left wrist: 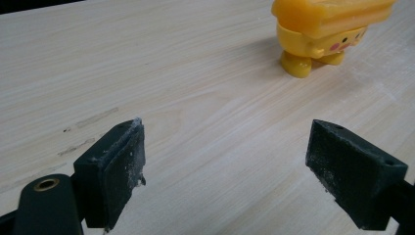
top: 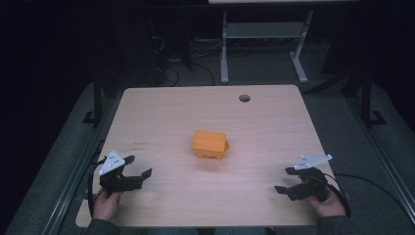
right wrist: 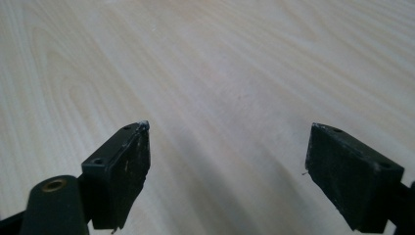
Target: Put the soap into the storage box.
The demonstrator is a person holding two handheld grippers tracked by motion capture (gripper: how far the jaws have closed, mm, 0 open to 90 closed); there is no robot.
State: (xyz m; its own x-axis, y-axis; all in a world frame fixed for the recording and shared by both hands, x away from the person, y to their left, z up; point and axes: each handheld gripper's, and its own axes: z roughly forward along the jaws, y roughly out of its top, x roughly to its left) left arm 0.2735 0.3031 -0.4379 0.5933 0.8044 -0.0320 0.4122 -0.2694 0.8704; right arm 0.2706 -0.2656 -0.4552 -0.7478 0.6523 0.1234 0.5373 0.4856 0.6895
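The fingers of both grippers are standing wide and empty near the table's front edge, left gripper and right gripper well apart. Farther off, the orange toy is sitting mid-table; approach seems next, probably closing in from both sides.

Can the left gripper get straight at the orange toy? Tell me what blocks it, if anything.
Probably yes. The left gripper has its jaws wide open with nothing between them, and bare table lies between it and the orange toy, which stands free at mid-table. Nothing appears in the way.
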